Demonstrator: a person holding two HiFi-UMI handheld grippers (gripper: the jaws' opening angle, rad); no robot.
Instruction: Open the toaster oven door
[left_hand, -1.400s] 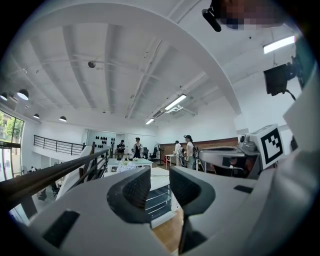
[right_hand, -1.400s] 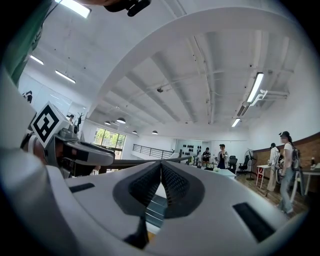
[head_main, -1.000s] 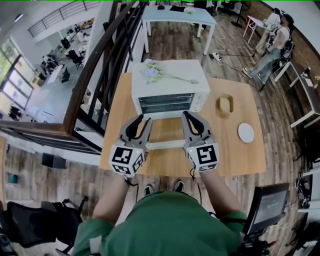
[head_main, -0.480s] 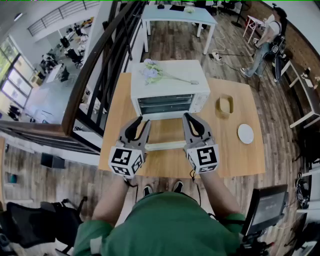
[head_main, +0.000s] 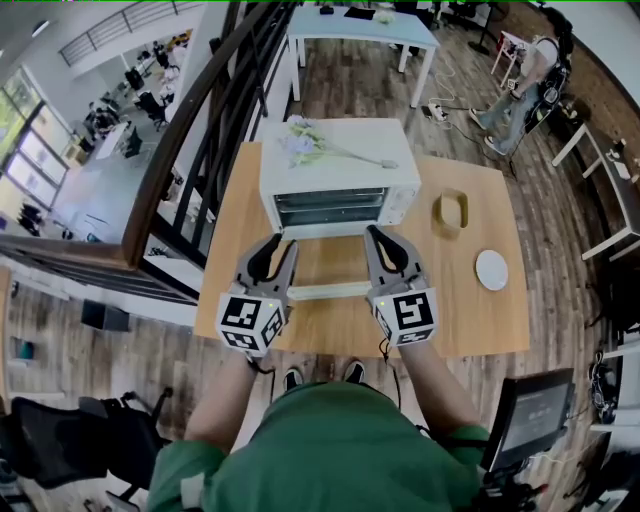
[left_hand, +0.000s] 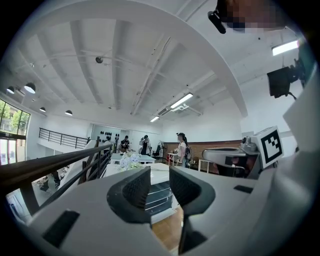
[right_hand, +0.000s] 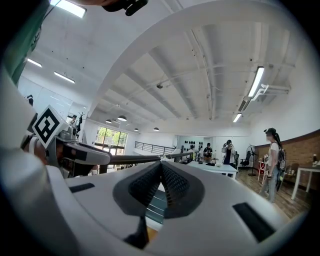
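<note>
Your right claw (head_main: 376, 233) was clenched, pads pressed together with nothing between them. Your left claw (head_main: 284, 241) was released. Its jaws stood a little apart and held nothing, and only the oven's front showed far off through the gap.

Both claws hovered over the bench (head_main: 470, 315) and pointed away from you. Between them lay the door (head_main: 330, 262) of the toaster oven (head_main: 338, 180), folded down flat toward you. The left claw was just beside the door's left edge and the right claw just beside its right edge. From the head view you could not tell whether either claw touched it. The door's pale handle bar (head_main: 328, 291) ran crosswise between the two claw bodies, nearer to you than the fingertips.

Straight ahead of the claw tips stood the white oven body, its cavity open and the racks showing. A spray of pale flowers (head_main: 305, 143) lay on its roof.

To the right of the right claw, a small wooden dish (head_main: 450, 210) sat on the bench near the oven's side. A white disc (head_main: 491, 266) lay farther right and closer to you. Well beyond the oven, to the right, a person (head_main: 522, 85) stood on the wooden floor.
</note>
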